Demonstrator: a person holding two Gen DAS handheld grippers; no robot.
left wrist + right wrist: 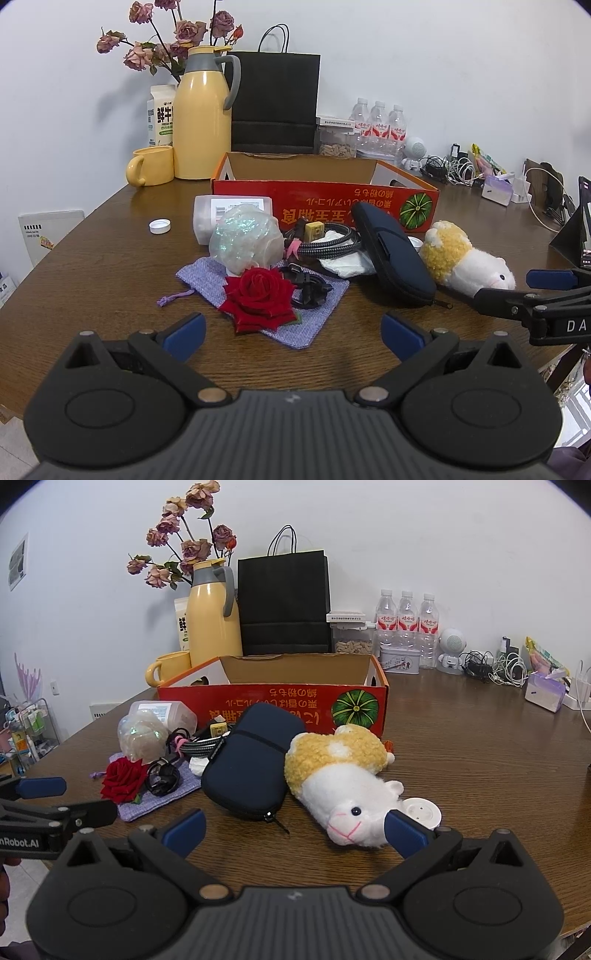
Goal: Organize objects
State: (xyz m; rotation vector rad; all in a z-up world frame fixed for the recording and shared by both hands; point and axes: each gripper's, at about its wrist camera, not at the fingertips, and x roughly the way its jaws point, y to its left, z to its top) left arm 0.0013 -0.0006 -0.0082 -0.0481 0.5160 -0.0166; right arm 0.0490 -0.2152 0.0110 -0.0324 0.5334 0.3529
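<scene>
Both claws hang low over the near edge of the wooden tabletop (92,280), tilted down toward the clutter, side by side. The left claw (293,332) is spread wide with nothing between its blue pads; bare wood lies under it, and the red fabric rose (260,295) sits just ahead. The right claw (293,829) is likewise spread and empty, though its right pad sits right at the muzzle of the plush toy (340,779); whether they touch cannot be told.

The red cardboard box (273,701) stands open behind the pile, its inside largely bare. In front of it, the dark blue zip pouch (251,764) leans against the heap, touching the plush on its right. To the left lie a braided cable (332,243), a crinkled iridescent wrap (243,240), a clear plastic jar (229,210) on its side, and a lilac drawstring bag (317,310) lying flat under the rose and a coiled black cord (306,288).

Open wood runs along the tabletop's left side, holding only a white bottle cap (160,226), and wide on the right past the plush. A small white round disc (421,808) lies beside the plush's head.
</scene>
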